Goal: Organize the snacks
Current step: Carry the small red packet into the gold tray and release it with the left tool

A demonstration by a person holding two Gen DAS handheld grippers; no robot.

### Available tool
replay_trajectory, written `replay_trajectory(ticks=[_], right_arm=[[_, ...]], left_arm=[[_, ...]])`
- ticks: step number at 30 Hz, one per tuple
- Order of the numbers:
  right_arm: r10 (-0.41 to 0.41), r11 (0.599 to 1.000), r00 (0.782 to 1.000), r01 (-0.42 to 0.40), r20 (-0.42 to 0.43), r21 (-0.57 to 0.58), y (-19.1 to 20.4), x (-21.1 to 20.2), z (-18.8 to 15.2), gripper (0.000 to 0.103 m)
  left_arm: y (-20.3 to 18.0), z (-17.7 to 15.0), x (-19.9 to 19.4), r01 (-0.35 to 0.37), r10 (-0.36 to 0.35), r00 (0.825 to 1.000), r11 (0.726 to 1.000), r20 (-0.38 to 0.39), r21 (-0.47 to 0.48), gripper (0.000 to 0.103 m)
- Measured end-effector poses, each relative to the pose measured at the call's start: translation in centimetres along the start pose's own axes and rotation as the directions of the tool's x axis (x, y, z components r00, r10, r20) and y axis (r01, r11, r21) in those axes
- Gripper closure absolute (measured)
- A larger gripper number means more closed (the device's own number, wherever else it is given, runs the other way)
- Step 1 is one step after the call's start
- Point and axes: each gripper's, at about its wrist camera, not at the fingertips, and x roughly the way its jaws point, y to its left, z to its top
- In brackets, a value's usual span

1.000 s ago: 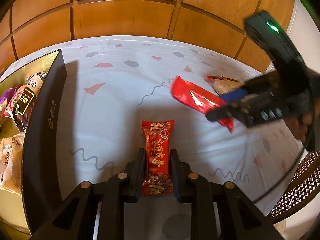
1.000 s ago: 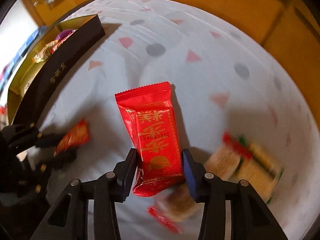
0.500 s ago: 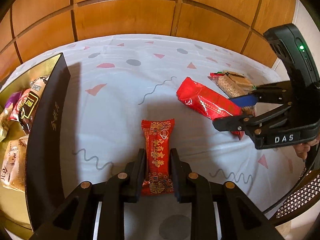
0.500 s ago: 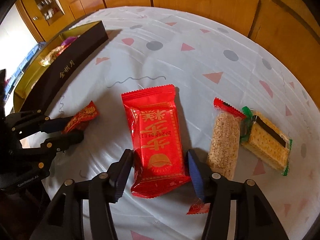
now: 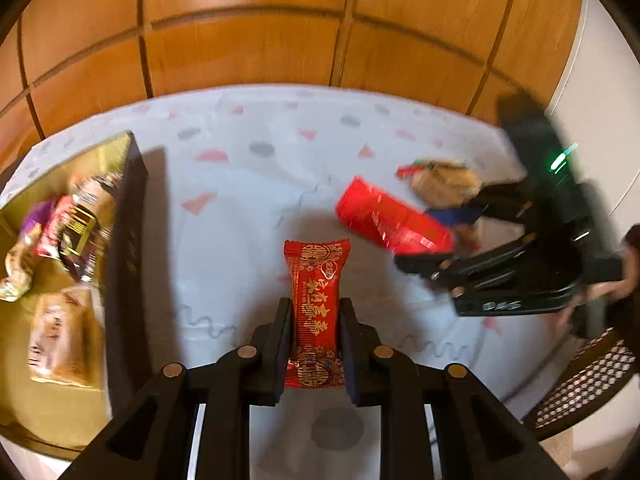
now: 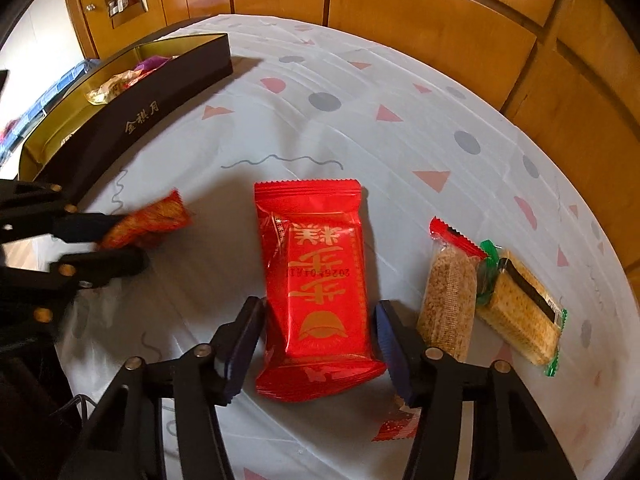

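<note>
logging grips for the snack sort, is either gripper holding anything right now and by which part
The left gripper is shut on the small red snack pack, pinched across its lower half. The right gripper straddles the big red packet, jaws apart from it, holding nothing.

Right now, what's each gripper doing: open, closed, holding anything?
Left gripper: shut on the small red snack.
Right gripper: open, jaws just widened around the large red packet, not gripping it.

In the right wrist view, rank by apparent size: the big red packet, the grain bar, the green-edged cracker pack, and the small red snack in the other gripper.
1. big red packet
2-3. cracker pack and grain bar: too alike to rank
4. small red snack, partly hidden and blurred
</note>
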Motion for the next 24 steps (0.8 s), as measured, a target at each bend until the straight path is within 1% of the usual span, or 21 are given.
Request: replay_trajectory(ticks=[2,4,6,8,9,11,12,13,14,15,16,18,19,21,24], right_arm=[[0.006,1.000,1.000,-0.006,0.002,0.006,-0.1,0.1,0.0,0.045],[0.013,1.000,1.000,-0.013,0.012,0.006,-0.2,0.3,0.0,0.045],[0.011,1.000,1.000,-0.012,0.016,0.003,-0.1,0.4,0.0,0.045],[0.008,1.000,1.000,-0.008,0.021,0.002,0.0,0.3,-0.2,0.045],[0.007,1.000,1.000,-0.007,0.023,0.001,0.0,0.3,-0.2,0.045],[0.003,1.000,1.000,-0.003,0.024,-0.005,0.1,0.3,-0.2,0.045],[0.000,1.000,1.000,0.000,0.025,-0.008,0.2,0.2,-0.2,0.045],[-0.002,1.000,1.000,0.002,0.026,-0.011,0.2,0.2,-0.2,0.045],[-0.004,1.000,1.000,0.004,0.028,-0.015,0.3,0.2,-0.2,0.045],[-0.004,1.000,1.000,0.005,0.028,-0.015,0.3,0.2,-0.2,0.045],[-0.005,1.000,1.000,0.005,0.028,-0.015,0.3,0.2,-0.2,0.045],[-0.007,1.000,1.000,0.008,0.028,-0.018,0.3,0.2,-0.2,0.045],[-0.008,1.000,1.000,0.009,0.029,-0.018,0.3,0.2,-0.2,0.045],[-0.011,1.000,0.999,0.012,0.032,-0.020,0.4,0.2,-0.1,0.044],[-0.017,1.000,0.999,0.018,0.035,-0.017,0.4,0.3,-0.1,0.042]], left_arm=[[1.1,0.5,-1.6,-0.014,0.014,1.000,1.000,0.027,-0.025,0.081],[3.4,0.9,-3.2,-0.024,0.029,0.999,0.995,0.046,-0.092,0.081],[6.2,1.1,-4.7,-0.045,0.056,0.997,0.984,0.060,-0.172,0.081],[9.2,1.0,-6.0,-0.094,0.113,0.992,0.963,0.062,-0.251,0.081],[10.8,0.9,-6.6,-0.115,0.137,0.989,0.950,0.057,-0.290,0.081],[14.4,0.1,-7.6,-0.160,0.188,0.981,0.908,0.037,-0.387,0.081],[15.6,-0.3,-7.8,-0.176,0.205,0.978,0.890,0.025,-0.421,0.081],[17.2,-0.8,-8.0,-0.195,0.222,0.975,0.865,0.004,-0.462,0.081],[19.0,-1.4,-8.0,-0.213,0.234,0.972,0.832,-0.025,-0.512,0.081],[20.2,-1.9,-7.9,-0.222,0.235,0.971,0.806,-0.049,-0.548,0.081],[21.6,-2.6,-7.7,-0.225,0.224,0.972,0.775,-0.076,-0.591,0.081],[23.8,-3.8,-7.4,-0.211,0.196,0.976,0.722,-0.098,-0.659,0.081],[24.6,-4.1,-7.1,-0.212,0.193,0.976,0.707,-0.105,-0.675,0.081],[25.6,-4.2,-6.4,-0.240,0.204,0.970,0.696,-0.134,-0.677,0.081],[26.6,-3.8,-5.0,-0.275,0.214,0.961,0.695,-0.173,-0.664,0.081]])
